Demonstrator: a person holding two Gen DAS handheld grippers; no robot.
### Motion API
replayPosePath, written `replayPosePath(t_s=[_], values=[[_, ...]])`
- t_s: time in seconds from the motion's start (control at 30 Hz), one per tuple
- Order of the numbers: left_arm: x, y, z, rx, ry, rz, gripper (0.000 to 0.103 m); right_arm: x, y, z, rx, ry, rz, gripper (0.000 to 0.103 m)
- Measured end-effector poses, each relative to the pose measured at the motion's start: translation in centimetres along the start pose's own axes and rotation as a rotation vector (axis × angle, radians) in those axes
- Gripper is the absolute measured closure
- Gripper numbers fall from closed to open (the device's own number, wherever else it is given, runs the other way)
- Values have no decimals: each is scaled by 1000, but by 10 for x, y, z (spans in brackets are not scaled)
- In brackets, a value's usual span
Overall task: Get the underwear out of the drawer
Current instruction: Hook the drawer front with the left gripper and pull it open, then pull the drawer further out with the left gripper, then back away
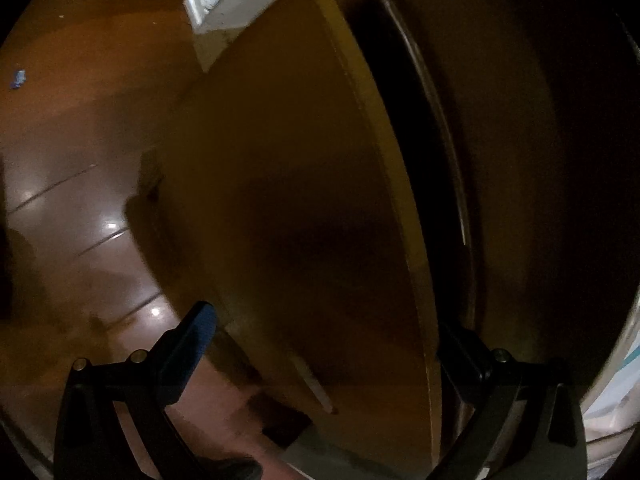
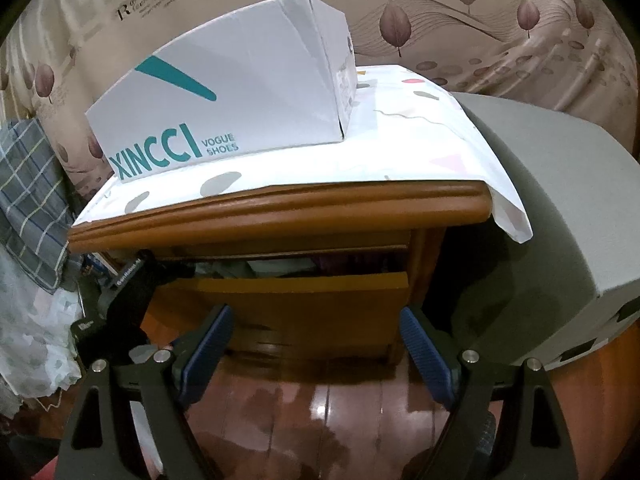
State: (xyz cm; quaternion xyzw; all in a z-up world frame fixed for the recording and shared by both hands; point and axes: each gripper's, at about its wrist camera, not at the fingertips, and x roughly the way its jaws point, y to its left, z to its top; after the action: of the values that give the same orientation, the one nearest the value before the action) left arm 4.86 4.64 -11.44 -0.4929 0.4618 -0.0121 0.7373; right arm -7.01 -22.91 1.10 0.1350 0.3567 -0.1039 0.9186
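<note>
- The left tongs (image 1: 326,340) have one finger on each side of the drawer front (image 1: 300,200). It is too dark there to tell if they pinch the wood or just sit around it
- If they only sit around it, a pull could make them slip off, and the drawer (image 2: 304,280) would not open more
- The right tongs (image 2: 316,348) are wide open and hold nothing. They hang low in front of the drawer, above the shiny floor (image 2: 320,400)
- The drawer is open only a little. In the gap I see soft clothes (image 2: 276,266), some pale and some purple. The underwear should be in there, but I cannot tell which piece it is
- The gap looks tight under the top of the nightstand (image 2: 280,208). I think the right tongs could bump the wood if they go in before the drawer is open more
- The right tongs could grab the wrong piece, or two at once, since the clothes lie packed together
- A hard tug could shake the nightstand. The shoe box (image 2: 224,100) sits on a white cloth (image 2: 400,140) on top, and the cloth hangs over the right corner, so both could slide
- A pull too far could bring the drawer right out and let it drop
</note>
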Motion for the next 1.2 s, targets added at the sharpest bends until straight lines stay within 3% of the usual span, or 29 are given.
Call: replayPosePath(t_s=[0.13,0.3,0.47,0.6,0.93,1.2], values=[[-17,11,-11,-18,-1,9,0,-2,0,0,0,-4,0,16],[-25,8,-16,4,-25,74,0,-2,-1,0,5,-4,-2,16],[-7,15,0,-91,52,119,0,0,1,-1,-11,-4,-13,16],[-16,1,5,8,12,148,0,3,3,-2,-29,0,-20,16],[-42,7,-5,110,34,204,0,2,-1,-2,-25,-3,-24,16],[-36,14,-20,189,17,257,0,-3,-6,1,-24,-14,-40,16]])
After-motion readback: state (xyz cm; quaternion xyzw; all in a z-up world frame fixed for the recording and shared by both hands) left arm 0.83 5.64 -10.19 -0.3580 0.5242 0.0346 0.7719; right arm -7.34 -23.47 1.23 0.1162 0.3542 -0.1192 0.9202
